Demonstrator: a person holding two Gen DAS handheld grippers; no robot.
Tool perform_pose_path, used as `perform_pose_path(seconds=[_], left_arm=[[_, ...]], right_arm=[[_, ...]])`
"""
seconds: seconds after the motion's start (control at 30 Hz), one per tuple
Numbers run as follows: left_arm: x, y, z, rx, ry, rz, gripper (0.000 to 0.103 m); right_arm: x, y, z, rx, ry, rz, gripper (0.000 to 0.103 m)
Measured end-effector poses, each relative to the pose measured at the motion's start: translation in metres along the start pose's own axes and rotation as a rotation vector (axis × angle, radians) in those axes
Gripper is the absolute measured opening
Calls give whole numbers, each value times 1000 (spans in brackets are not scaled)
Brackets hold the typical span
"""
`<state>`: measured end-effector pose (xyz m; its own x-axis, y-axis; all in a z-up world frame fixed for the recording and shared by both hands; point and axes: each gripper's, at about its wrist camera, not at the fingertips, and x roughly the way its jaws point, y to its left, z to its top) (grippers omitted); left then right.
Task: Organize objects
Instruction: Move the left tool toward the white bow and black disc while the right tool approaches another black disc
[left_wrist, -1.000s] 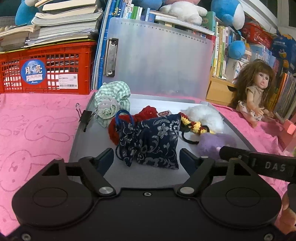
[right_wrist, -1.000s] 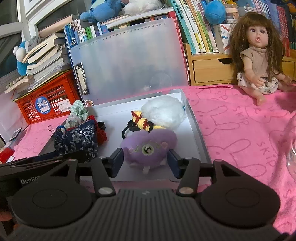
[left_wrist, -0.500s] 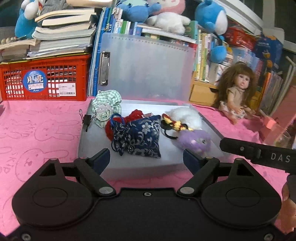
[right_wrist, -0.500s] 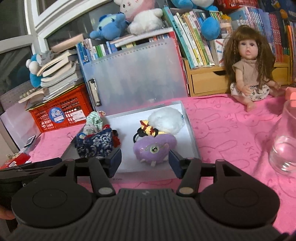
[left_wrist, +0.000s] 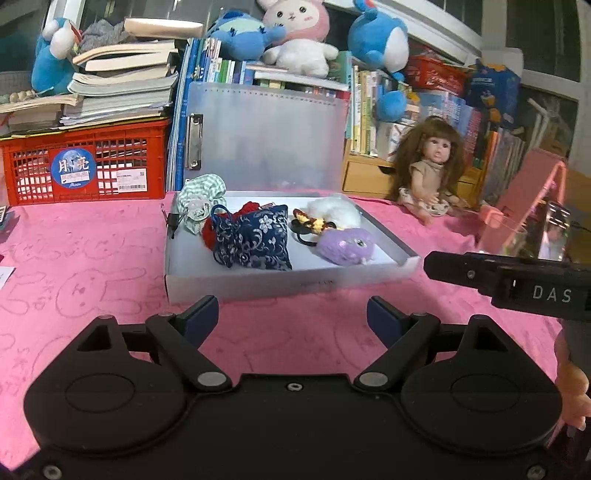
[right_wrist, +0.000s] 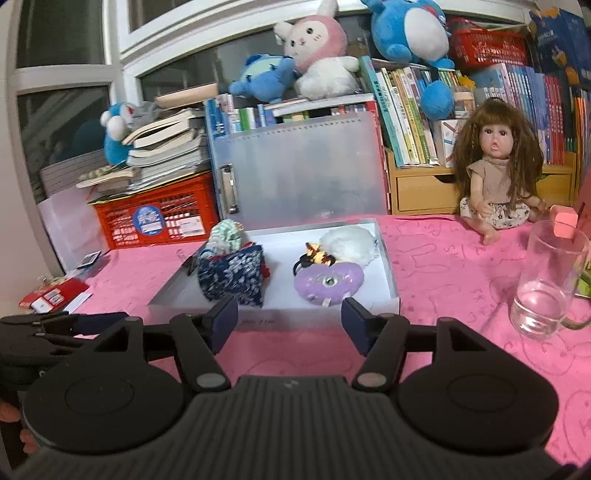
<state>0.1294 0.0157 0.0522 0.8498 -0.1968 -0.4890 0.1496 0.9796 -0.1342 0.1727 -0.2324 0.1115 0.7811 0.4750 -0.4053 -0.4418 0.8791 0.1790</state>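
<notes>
A shallow white box (left_wrist: 295, 284) lies on the pink cloth. It holds a navy floral pouch (left_wrist: 255, 240), a purple plush (left_wrist: 347, 245), a white fluffy ball (left_wrist: 336, 212), a yellow-red hair tie (left_wrist: 310, 221), a red knitted piece (left_wrist: 208, 232) and a green checked cloth (left_wrist: 199, 195). My left gripper (left_wrist: 291, 310) hovers in front of the box, open and empty. My right gripper (right_wrist: 289, 312) is also short of the box (right_wrist: 317, 317); its jaws are opening with nothing between them. The pouch (right_wrist: 232, 277) and the plush (right_wrist: 327, 282) rest apart from both.
A glass (right_wrist: 546, 288) with some water stands at the right, near a doll (right_wrist: 495, 177). Behind the box lean a translucent folder (left_wrist: 266, 144) and a red crate (left_wrist: 85, 166) under stacked books. A black binder clip (left_wrist: 171, 221) hangs on the box's left rim.
Both grippers have drawn back and up from over the box, so it now lies beyond the fingertips. Both pairs of jaws stand wider. The objects in the box have not moved.
</notes>
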Motion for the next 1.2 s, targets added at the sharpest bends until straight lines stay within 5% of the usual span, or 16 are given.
perform_pose_path(seconds=[0.23,0.77,1.0,1.2], left_arm=[[-44,-6,-27,41,-47,-18,89],[-91,-20,-91,95,-6,-58,89],[-90,-16,-101,63,33,-72,68],[-88,-17,-107,79,48,-86,61]], right_arm=[[-28,6,-25,0,-8,30,75],[-62,15,-79,-104,43,45,79],[-68,15,-92,-131,66,49,82],[-71,17,-97,-156,79,89,82]])
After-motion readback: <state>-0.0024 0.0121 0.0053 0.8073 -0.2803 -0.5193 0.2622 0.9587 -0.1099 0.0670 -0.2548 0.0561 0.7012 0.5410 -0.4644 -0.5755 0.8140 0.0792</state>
